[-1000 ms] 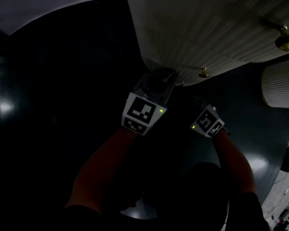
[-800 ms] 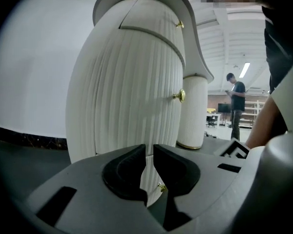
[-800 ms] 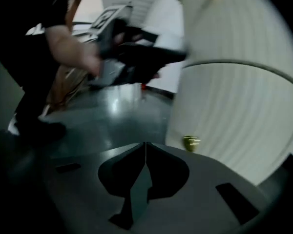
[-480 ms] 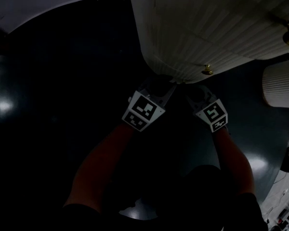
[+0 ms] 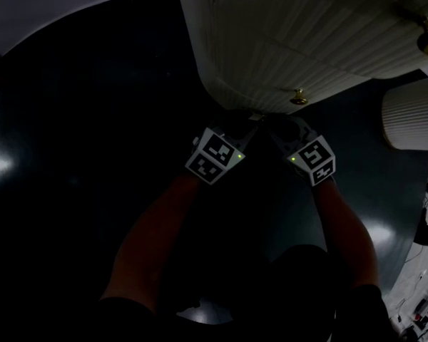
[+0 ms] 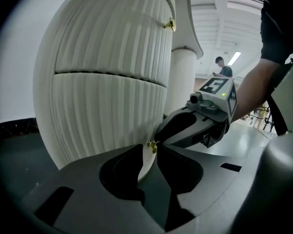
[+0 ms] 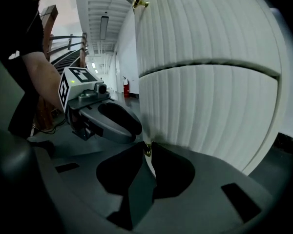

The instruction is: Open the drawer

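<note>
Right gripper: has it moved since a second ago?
Yes. In the head view the right gripper has closed in on the white cabinet: its marker cube sits nearer the cabinet's lower edge, its jaws pinching the lowest drawer knob.

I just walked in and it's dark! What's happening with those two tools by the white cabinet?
A person holds a tool in each hand at the white ribbed cabinet. Both reach for the little brass knob on its bottom drawer. The right tool looks pinched on the knob; the left tool is opening its jaws around it. The drawer isn't pulled out yet.
</note>
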